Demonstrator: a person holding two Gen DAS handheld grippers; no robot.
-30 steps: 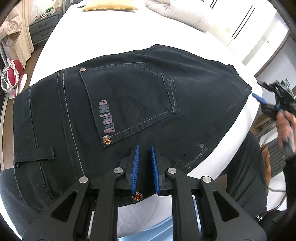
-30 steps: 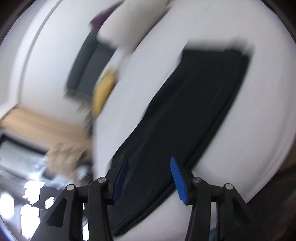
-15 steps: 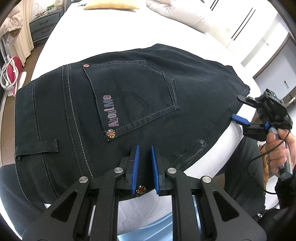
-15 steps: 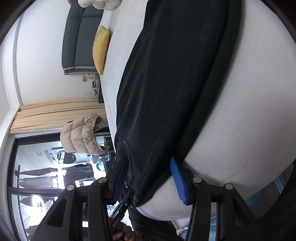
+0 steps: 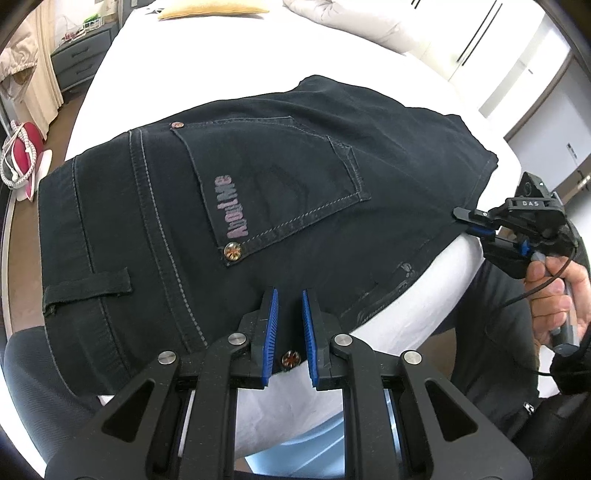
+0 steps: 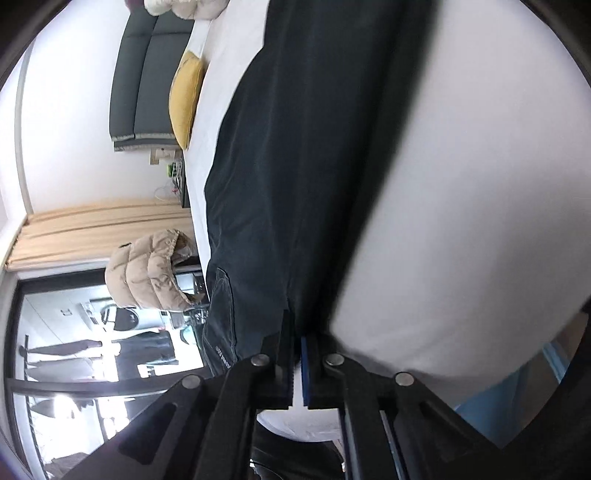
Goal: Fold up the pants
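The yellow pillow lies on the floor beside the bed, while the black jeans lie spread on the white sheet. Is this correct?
Not quite. The yellow pillow lies on the bed itself, at the far end of the white sheet, as the left wrist view shows. The black jeans do lie spread on that sheet.
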